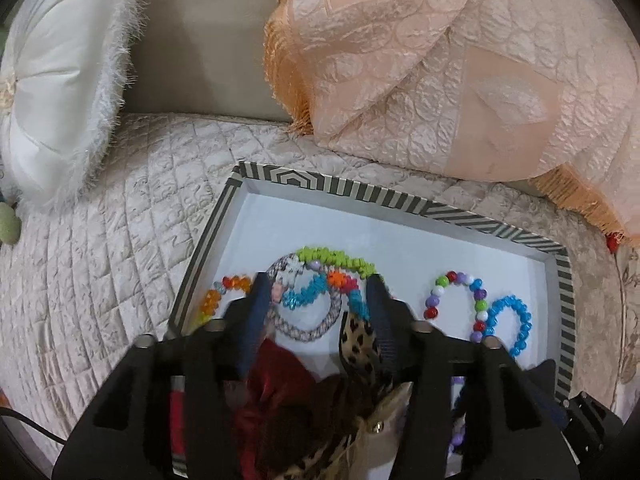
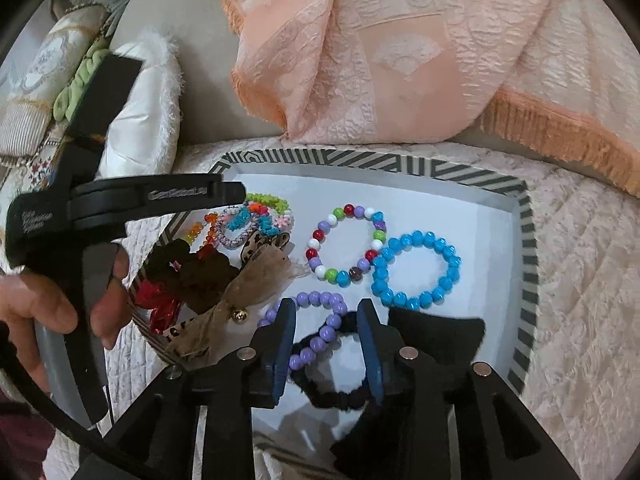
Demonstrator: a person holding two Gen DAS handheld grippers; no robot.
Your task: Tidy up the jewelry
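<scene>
Black scrunchie [image 2: 340, 394] half behind fingers [image 2: 370, 344]

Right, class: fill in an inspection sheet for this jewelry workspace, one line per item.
Surface: quilted cream cover under a striped-rim tray.
Job's things: blue bead bracelet, multicolour bead bracelet, purple bead bracelet, tangled bracelets.
Clutter: leopard-print bow, red fabric, black scrunchie.
Grippers: left gripper open over the tangle; right gripper open around the purple bracelet and scrunchie.
Cables: black cable.
Surroundings: white pillow, peach cushion.
</scene>
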